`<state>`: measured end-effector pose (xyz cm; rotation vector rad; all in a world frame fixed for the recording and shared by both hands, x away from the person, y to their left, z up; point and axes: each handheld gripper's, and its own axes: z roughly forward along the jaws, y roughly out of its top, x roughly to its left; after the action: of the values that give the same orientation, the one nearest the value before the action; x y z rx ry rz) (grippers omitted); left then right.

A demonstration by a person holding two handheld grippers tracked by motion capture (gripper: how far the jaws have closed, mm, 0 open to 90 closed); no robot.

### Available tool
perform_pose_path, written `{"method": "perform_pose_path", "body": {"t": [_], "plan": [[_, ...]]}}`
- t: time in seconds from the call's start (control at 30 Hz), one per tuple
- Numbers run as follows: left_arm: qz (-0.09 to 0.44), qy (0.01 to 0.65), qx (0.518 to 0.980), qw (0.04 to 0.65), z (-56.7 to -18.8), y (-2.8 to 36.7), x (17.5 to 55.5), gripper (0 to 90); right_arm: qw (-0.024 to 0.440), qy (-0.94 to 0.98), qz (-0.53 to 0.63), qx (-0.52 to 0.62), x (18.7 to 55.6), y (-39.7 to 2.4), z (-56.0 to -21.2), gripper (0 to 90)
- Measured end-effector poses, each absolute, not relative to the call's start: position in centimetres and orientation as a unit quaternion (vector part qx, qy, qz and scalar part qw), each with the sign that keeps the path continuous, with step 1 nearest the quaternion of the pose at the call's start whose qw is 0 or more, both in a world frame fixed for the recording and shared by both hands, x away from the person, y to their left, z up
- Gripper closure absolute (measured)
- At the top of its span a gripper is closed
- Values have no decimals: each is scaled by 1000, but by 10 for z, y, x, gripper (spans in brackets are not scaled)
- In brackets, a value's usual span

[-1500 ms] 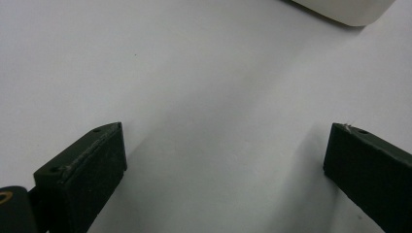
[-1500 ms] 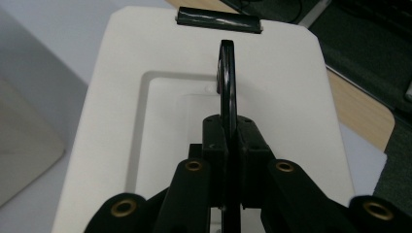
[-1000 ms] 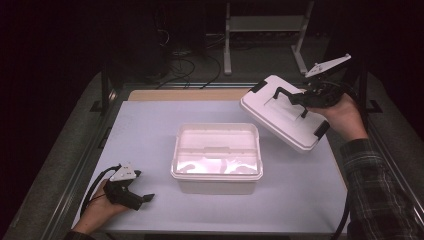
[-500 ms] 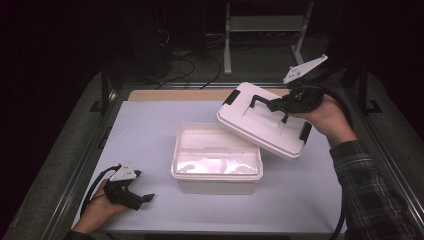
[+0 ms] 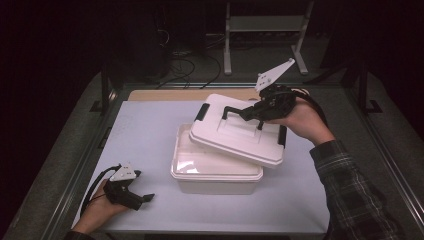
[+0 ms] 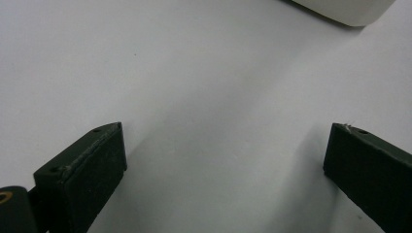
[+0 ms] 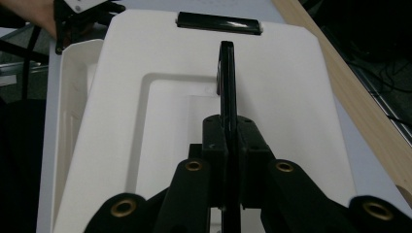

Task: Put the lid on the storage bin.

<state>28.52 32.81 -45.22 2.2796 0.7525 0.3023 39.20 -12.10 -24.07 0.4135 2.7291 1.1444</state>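
An open white box (image 5: 215,175) stands in the middle of the table. Its white lid (image 5: 239,135) with a black handle (image 5: 235,111) hangs tilted just above the box and covers its right and far part. My right gripper (image 5: 250,113) is shut on that handle. In the right gripper view the jaws (image 7: 227,136) pinch the thin handle (image 7: 226,73) above the lid (image 7: 160,111), and the box's rim (image 7: 73,82) shows at the left. My left gripper (image 5: 144,198) rests at the near left of the table, open, with bare table between its jaws (image 6: 223,165).
The pale table mat (image 5: 145,130) ends at a wooden strip (image 5: 185,94) on the far side. Metal rails (image 5: 85,165) run along both sides. A metal stand (image 5: 262,25) and cables lie beyond the table. A corner of the box (image 6: 347,9) shows in the left gripper view.
My right gripper has carried the lid left from the far right of the table until it hangs over the box. The left gripper has stayed in place.
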Motion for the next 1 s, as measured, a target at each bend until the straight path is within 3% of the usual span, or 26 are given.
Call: {"method": "perform_pose_path", "body": {"t": [0.63, 1.0], "plan": [[117, 291, 881, 353, -452, 328, 285, 7, 24, 931, 363, 40, 386, -59, -254, 841], [117, 292, 881, 354, -452, 328, 285, 7, 9, 942, 335, 24, 388, -48, -268, 841]]}}
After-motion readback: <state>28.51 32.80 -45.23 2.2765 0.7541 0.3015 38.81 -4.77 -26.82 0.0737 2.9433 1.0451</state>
